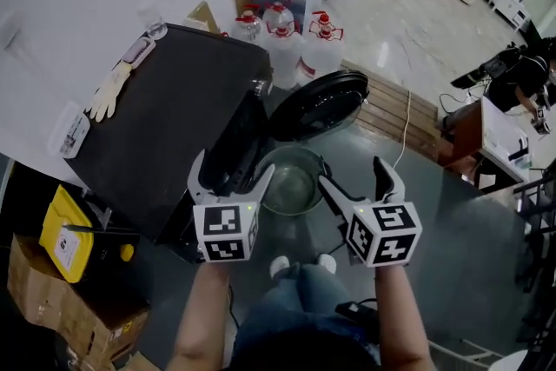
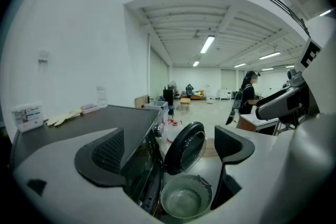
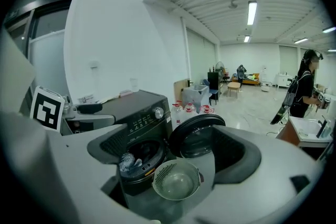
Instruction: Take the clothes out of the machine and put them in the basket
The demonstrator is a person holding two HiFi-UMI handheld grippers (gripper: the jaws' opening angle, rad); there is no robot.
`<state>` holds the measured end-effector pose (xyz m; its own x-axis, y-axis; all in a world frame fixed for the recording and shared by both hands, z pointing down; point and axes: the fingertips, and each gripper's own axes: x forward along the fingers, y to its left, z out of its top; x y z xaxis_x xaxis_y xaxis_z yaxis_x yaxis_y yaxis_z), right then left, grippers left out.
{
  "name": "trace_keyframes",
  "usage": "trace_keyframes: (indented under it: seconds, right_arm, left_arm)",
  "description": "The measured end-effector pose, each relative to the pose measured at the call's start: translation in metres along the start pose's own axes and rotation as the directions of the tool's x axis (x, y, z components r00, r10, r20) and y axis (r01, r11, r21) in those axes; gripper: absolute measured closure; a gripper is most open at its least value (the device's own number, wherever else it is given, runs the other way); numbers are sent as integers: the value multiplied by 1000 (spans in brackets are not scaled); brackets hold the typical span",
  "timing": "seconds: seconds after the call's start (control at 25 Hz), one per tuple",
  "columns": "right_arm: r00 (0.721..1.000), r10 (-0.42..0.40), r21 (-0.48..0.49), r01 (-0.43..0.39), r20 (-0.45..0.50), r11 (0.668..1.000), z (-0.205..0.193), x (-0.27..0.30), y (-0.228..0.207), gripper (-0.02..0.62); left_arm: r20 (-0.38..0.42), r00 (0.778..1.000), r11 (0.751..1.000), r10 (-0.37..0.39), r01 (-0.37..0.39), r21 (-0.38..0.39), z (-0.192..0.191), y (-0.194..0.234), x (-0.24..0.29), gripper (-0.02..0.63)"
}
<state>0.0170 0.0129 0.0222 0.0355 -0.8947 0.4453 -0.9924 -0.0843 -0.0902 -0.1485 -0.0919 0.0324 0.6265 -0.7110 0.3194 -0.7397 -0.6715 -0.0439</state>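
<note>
A dark front-loading washing machine [image 1: 165, 117] is the landmark here, standing against a white wall with its round door [image 1: 317, 104] swung fully open to the side. The clothes [image 3: 131, 160] are in the drum behind the open mouth of the machine, showing in the right gripper view as a pale, crumpled bundle at the drum's lower left. The basket [image 1: 291, 182], a round perforated bowl, stands on the floor just in front of the machine, below the open door, and its bare bottom shows.

The left hand-held gripper [image 1: 233, 165] hangs in the air in front of the machine's face, above the basket's near rim. Its jaws stand wide apart with only air between them. The right hand-held gripper [image 1: 352, 172] hangs further out from the machine, on the far side of the basket from the left one. Its jaws are wide too and hold nothing. Neither touches the machine, the door or the basket.

On top of the machine, toward the wall, lies a pale glove [image 1: 109, 91]. Behind the machine, beyond the door, stand several clear water bottles [image 1: 280, 22] with red caps. Beside the machine, on the side away from the door, sit a yellow case [image 1: 69, 235] and a cardboard box [image 1: 52, 300]. A person [image 1: 521, 78] stands well away from the machine at a bench.
</note>
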Motion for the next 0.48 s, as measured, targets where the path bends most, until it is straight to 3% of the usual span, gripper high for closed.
trace_keyframes:
  seconds: [0.48]
  right_arm:
    - [997, 3, 17, -1, -76, 1000, -26, 32, -17, 114]
  left_arm:
    - [-84, 996, 999, -24, 21, -28, -34, -6, 35, 87]
